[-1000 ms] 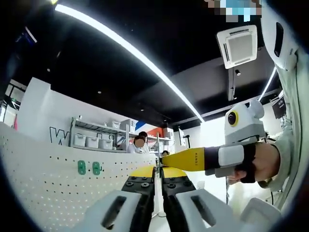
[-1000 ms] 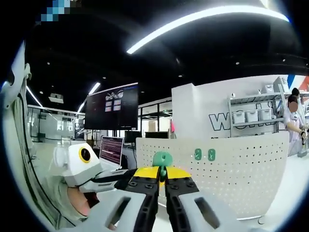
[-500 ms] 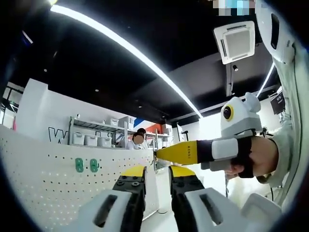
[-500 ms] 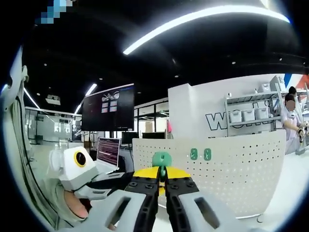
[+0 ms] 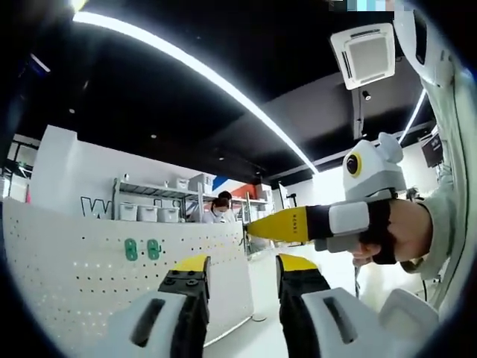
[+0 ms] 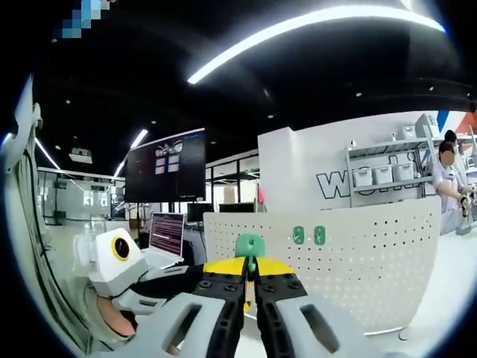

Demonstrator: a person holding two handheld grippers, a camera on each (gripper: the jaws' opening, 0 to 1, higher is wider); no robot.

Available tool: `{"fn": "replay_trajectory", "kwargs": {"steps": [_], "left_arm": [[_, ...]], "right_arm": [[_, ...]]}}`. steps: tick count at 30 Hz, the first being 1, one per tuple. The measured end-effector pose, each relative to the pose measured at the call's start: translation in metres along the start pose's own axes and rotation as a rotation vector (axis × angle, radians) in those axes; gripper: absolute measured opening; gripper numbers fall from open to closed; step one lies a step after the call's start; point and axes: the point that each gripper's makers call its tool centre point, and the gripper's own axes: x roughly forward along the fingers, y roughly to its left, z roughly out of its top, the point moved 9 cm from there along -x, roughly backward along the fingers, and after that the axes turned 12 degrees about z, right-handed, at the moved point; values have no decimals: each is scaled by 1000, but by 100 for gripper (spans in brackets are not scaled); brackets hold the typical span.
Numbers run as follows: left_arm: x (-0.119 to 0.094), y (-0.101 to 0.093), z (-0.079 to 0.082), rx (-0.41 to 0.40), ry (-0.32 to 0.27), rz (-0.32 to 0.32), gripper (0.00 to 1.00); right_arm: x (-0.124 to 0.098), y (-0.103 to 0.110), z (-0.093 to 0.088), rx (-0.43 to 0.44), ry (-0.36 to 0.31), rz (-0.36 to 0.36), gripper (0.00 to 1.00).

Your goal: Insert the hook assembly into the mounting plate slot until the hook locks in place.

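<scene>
A black ceiling carries a long light strip and an air-conditioning cassette; a metal shelf rack stands against a white wall; a dark wall screen glows beside glass partitions.

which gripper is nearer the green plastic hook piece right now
Right. The right gripper is shut on the green plastic hook piece, which sticks up between its yellow tips. The left gripper is open with nothing between its jaws.

Both views are lit from above by long ceiling strips, blown out against a dark ceiling. Strong fisheye bending is seen at the edges. White pegboard is evenly lit; focus is sharp
</scene>
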Motion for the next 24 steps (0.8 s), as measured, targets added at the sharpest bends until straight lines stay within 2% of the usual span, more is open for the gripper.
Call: {"fn": "replay_trajectory", "kwargs": {"steps": [6,16,24], "left_arm": [[-7,3,-4,16,20,30,49],[-21,6,-15,38,67,65,53],[-28,9,-18,51,74,90,53]], "right_arm": [[-1,-2,1,-15,6,-10,1],[-5,-11,-4,1,25,-39,1],[-5,-17,-7,3,35,-48,1]]}}
